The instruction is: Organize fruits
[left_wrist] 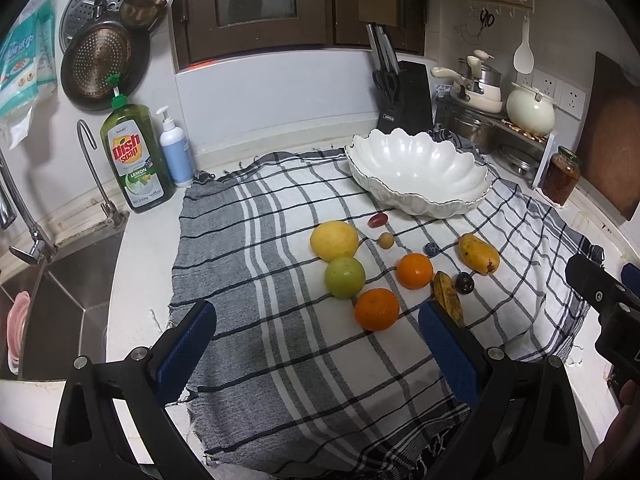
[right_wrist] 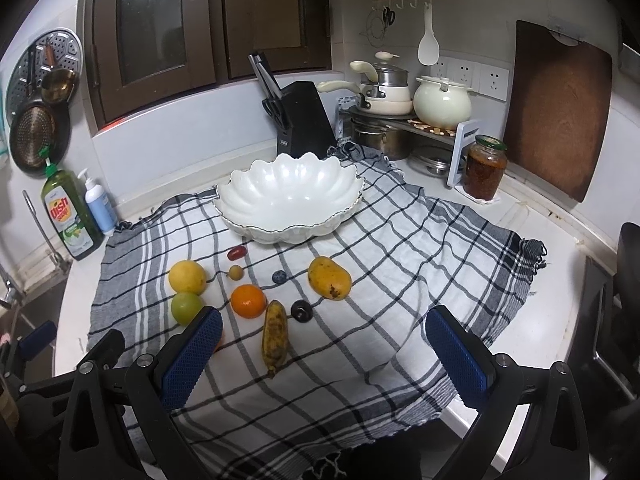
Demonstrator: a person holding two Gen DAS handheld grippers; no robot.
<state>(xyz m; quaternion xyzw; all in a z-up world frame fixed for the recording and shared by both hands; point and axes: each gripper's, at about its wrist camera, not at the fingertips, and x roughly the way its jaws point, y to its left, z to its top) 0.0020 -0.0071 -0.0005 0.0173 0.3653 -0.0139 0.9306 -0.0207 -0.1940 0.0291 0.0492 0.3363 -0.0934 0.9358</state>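
A: Left gripper [left_wrist: 316,344]?
B: Spread wide, holding nothing, hovering over the checked cloth [left_wrist: 256,360] near its front edge. Blue pads [left_wrist: 184,356] well apart.

A: Right gripper [right_wrist: 324,352]?
B: Also gaping wide and empty, above the same cloth, just right of the fruit.

A: Fruit?
B: All lying loose on the cloth, on the surface, in front of the white scalloped bowl [left_wrist: 418,172]. Nothing seen inside the bowl.

A: Layout?
B: Yellow lemon [left_wrist: 334,240] touching a green apple [left_wrist: 345,278] just in front of it. One orange [left_wrist: 377,309] nearest the left gripper, another orange [left_wrist: 414,271] beside it to the right. Spotted banana [right_wrist: 274,332] pointing toward the camera, a dark round fruit [right_wrist: 301,311] just beside it. Mango [right_wrist: 329,278] farthest right. Small red fruit [right_wrist: 236,253], small tan fruit [right_wrist: 235,272] and a small bluish fruit [right_wrist: 279,277] between the group and the bowl.

A: Surroundings?
B: Dish soap bottle [left_wrist: 134,156] by the sink [left_wrist: 60,300] at left; knife block [right_wrist: 304,116] and a jar [right_wrist: 485,168] behind the bowl.
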